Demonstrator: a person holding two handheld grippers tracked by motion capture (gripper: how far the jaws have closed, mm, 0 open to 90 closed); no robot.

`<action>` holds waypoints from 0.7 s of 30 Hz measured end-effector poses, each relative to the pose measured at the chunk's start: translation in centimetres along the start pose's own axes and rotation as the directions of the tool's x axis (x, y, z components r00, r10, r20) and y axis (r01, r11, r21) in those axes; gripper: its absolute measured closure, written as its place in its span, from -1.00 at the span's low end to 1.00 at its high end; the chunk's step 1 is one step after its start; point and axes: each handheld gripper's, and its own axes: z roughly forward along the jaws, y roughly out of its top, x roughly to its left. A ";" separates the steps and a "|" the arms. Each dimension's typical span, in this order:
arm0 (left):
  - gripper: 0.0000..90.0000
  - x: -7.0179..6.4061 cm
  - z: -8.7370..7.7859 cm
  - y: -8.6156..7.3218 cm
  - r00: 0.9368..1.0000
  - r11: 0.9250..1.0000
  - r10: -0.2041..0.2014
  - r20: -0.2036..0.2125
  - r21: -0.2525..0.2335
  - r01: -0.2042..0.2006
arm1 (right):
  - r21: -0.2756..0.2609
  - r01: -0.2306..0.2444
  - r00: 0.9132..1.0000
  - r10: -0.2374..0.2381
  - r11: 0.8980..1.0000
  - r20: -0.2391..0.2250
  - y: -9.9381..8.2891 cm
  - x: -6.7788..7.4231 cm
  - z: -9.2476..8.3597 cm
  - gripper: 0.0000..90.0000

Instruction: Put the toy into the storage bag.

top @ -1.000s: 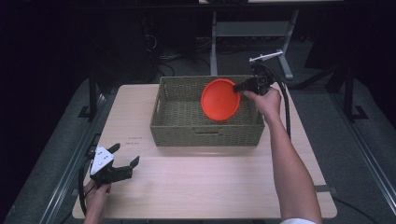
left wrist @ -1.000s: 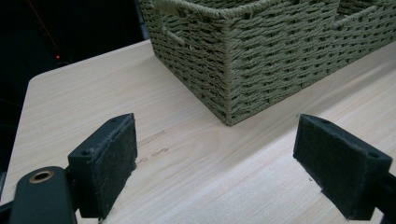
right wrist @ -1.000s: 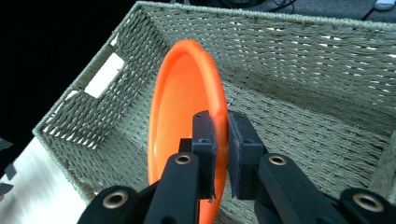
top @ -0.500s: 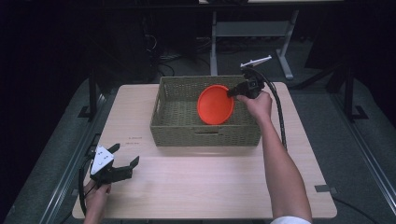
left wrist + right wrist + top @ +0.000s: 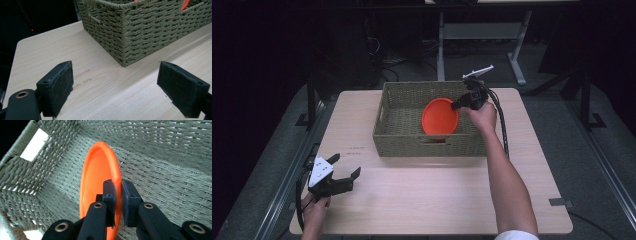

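one orange plate (image 5: pixel 440 116), right tool (image 5: pixel 457 105) clamped, basket (image 5: pixel 402 135)

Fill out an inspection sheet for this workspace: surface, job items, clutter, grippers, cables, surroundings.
Surface: light wooden table, faint marks near its left edge.
Job's things: orange plate held on edge inside the woven basket.
Clutter: nothing seen.
Grippers: right gripper shut on the plate's rim; left gripper open, low over the table.
Cables: black cable trails from the right gripper along the forearm.
Surroundings: dark room, metal stand behind the table.
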 end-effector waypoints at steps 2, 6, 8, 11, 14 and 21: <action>-0.71 0.0 0.0 0.0 1.000 1.000 0.000 -0.001 -0.001 0.000 | 0.005 -0.007 1.000 0.007 1.000 0.005 0.0 0.0 0.2 0.82; -0.71 0.0 -0.1 0.0 1.000 1.000 -0.001 -0.006 -0.008 0.001 | 0.046 -0.004 0.999 0.002 0.999 0.051 0.0 0.1 0.8 0.82; -0.71 0.0 -0.2 0.0 1.000 1.000 -0.003 -0.004 -0.008 0.003 | 0.058 -0.002 0.998 -0.001 0.998 0.055 -0.1 0.1 1.0 0.82; -0.71 0.1 -0.2 0.0 1.000 1.000 -0.005 -0.007 -0.006 0.005 | 0.062 -0.010 0.999 0.007 0.998 0.051 0.0 0.0 1.0 0.82; -0.71 0.1 -0.2 0.0 1.000 1.000 -0.012 -0.006 -0.008 0.012 | 0.071 -0.017 0.998 0.012 0.997 0.065 -0.1 -0.1 1.2 0.81; -0.71 0.3 -0.4 0.0 1.000 1.000 -0.018 -0.018 -0.008 0.018 | 0.110 -0.058 0.996 0.050 0.992 0.072 -0.3 -1.0 1.2 0.72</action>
